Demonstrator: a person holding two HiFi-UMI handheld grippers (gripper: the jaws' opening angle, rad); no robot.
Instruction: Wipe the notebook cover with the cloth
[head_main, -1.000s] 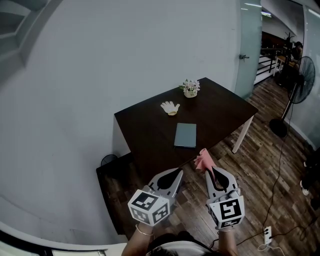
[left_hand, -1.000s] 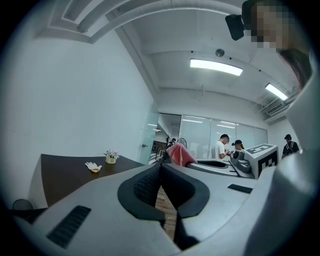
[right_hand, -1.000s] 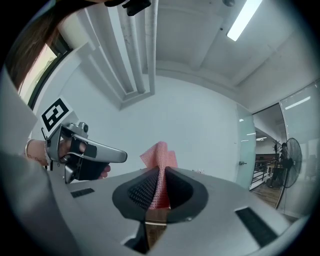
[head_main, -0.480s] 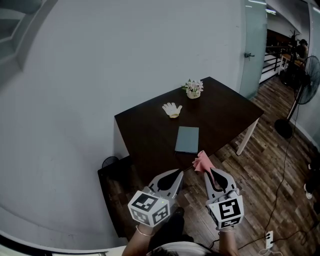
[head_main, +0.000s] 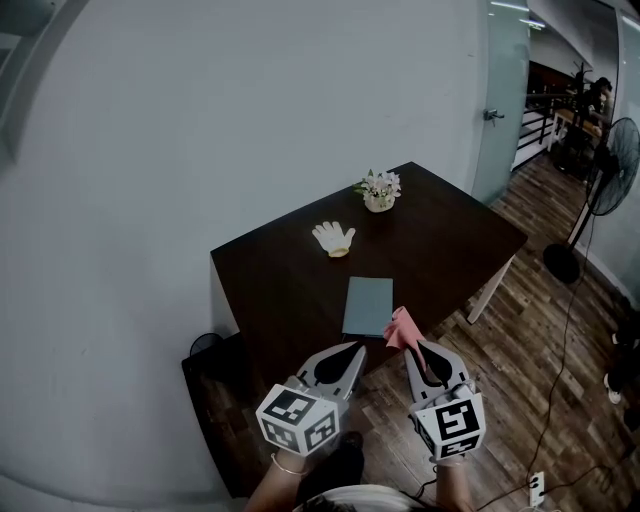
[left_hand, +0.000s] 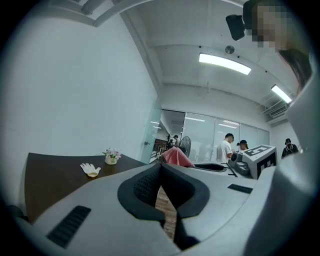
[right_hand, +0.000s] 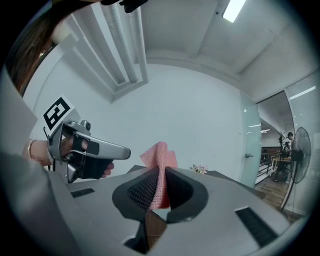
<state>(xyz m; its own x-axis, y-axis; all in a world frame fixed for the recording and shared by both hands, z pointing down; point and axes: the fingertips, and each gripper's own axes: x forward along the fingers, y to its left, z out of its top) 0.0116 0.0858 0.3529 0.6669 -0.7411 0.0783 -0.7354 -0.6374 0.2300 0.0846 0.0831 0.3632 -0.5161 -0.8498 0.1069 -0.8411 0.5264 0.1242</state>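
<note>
The right gripper (head_main: 412, 347) is pinching the pink cloth (head_main: 401, 324), which pokes out past its jaw tips. Just beside it, the left gripper (head_main: 354, 348) has its jaws pressed together on nothing. The grey notebook (head_main: 368, 306) lies flat on the dark table (head_main: 270, 270), ahead of both grippers.

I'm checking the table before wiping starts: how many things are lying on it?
3: a white glove by the wall side, a small flower pot at the far edge, the notebook near the front edge. The pink cloth is off the table, in the right hand-held gripper.
</note>
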